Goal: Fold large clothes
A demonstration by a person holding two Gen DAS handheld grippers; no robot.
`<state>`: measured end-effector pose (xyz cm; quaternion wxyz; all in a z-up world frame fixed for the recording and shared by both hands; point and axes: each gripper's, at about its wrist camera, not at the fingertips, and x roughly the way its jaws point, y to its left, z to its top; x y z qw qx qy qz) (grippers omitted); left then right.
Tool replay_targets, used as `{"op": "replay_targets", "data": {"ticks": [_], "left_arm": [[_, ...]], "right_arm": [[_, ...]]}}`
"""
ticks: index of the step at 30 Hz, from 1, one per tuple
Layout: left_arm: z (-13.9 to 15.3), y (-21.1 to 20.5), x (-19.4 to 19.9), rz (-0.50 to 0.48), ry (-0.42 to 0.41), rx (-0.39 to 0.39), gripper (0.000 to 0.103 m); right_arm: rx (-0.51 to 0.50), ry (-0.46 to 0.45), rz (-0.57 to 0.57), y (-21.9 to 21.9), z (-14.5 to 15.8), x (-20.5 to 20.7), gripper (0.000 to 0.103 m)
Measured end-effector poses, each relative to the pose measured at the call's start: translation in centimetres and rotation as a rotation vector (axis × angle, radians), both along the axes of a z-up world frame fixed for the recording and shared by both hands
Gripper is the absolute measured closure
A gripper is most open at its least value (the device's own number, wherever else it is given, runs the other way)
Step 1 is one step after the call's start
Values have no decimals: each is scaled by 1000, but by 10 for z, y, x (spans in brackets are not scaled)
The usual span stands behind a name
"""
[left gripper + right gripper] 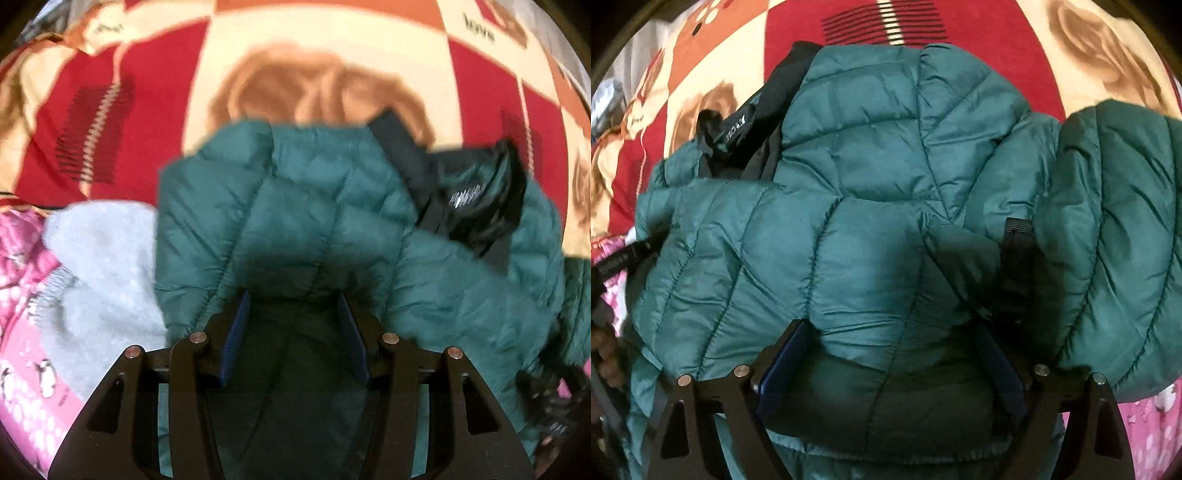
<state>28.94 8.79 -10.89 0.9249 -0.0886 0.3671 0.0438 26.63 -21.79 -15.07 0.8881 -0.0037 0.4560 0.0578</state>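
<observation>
Through my left wrist camera, my left gripper [294, 317] stands wide, its blue pads [234, 339] apart with the teal puffer jacket [295, 206] bulging up between them; whether the pads touch the fabric I cannot tell, since that part lies in shadow. The jacket sprawls over a red and cream blanket [147, 74] printed with a brown rose. Its black lining [476, 199] shows at the collar, with a white label too blurred to read. A pale grey fleece garment [99, 266] lies just left of the jacket, on pink patterned fabric [22, 332] cut off by the lens edge.

Through my right wrist camera, my right gripper [892, 354] is also spread wide, with a fold of the jacket [871, 177] swelling between the fingers. A sleeve [1115, 236] hangs at the right, partly out of frame. At the far left edge, dark straps and what may be fingers are hard to make out.
</observation>
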Motion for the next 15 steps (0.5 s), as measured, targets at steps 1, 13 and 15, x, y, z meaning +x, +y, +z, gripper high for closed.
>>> {"op": "replay_targets", "data": {"ticks": [1, 13, 15], "left_arm": [[12, -3, -9, 7, -65, -1, 54], [-25, -84, 8, -187, 19, 43, 53], [-27, -82, 9, -189, 22, 27, 53]], "right_arm": [[5, -5, -5, 1, 3, -1, 15], [-42, -10, 88, 49, 3, -3, 13], [1, 4, 79, 43, -2, 0, 10]]}}
